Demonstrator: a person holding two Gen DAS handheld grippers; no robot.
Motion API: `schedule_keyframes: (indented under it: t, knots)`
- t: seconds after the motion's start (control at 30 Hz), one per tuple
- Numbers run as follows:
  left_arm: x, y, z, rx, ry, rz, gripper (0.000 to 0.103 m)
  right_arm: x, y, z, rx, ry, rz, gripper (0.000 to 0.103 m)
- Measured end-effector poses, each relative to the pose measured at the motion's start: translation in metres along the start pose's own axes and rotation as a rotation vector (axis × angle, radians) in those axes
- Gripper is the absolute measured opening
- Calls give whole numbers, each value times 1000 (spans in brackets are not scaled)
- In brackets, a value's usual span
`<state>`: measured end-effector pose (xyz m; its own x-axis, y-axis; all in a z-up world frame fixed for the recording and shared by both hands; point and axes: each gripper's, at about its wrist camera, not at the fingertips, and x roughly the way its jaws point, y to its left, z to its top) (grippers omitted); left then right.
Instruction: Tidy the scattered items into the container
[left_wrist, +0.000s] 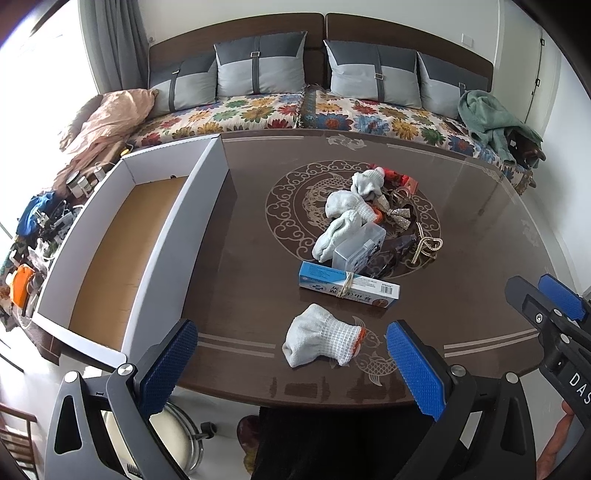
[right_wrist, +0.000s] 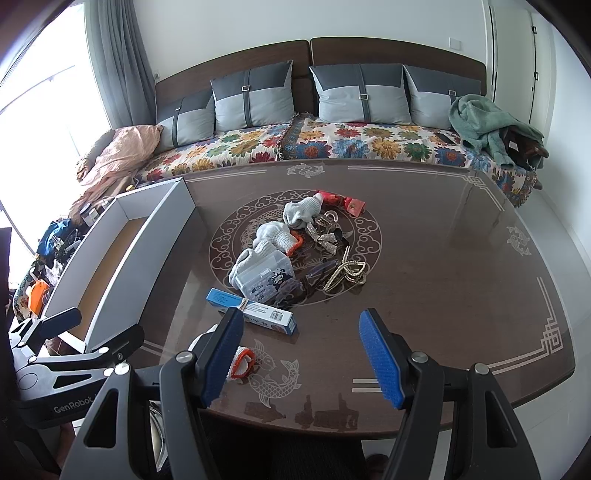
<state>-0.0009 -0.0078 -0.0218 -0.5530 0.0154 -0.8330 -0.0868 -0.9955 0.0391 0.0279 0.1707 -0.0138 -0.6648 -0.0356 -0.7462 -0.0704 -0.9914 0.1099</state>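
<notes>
A white open box (left_wrist: 192, 229) with a brown cardboard floor stands on the left of the dark table (left_wrist: 480, 229). One grey sock (left_wrist: 325, 338) with an orange cuff lies alone near the front edge, between and just beyond my left gripper's (left_wrist: 291, 326) open fingers. Behind it lie a blue-white carton (left_wrist: 347, 282), a clear plastic case (left_wrist: 358, 245), more grey socks (left_wrist: 343, 210), sparkly hair clips (left_wrist: 426, 245) and a red item (left_wrist: 399, 177). My right gripper (right_wrist: 300, 315) is open above the front of the table, right of the carton (right_wrist: 258, 314); its left finger hides most of the sock (right_wrist: 242, 362).
A daybed with a floral cover (right_wrist: 332, 144), grey cushions, a green cloth (right_wrist: 487, 122) and a pink cloth runs along the table's far side. Clutter lies left of the box (right_wrist: 147, 240). The table's front edge is just under both grippers.
</notes>
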Motion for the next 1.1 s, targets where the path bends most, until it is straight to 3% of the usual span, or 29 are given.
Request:
schedule_keyframes:
  t: [0.43,0.9,1.1]
  knots:
    - [13,-1,-4,11,37,-22,103,2,-3,1,6,3,-14,67]
    - [19,5,-9,18,9,-37,103,3,-10,0,19,3,-19,67]
    - [43,25,-25,-11,23,-136,103,4,-17,-2,37,3,-19,67]
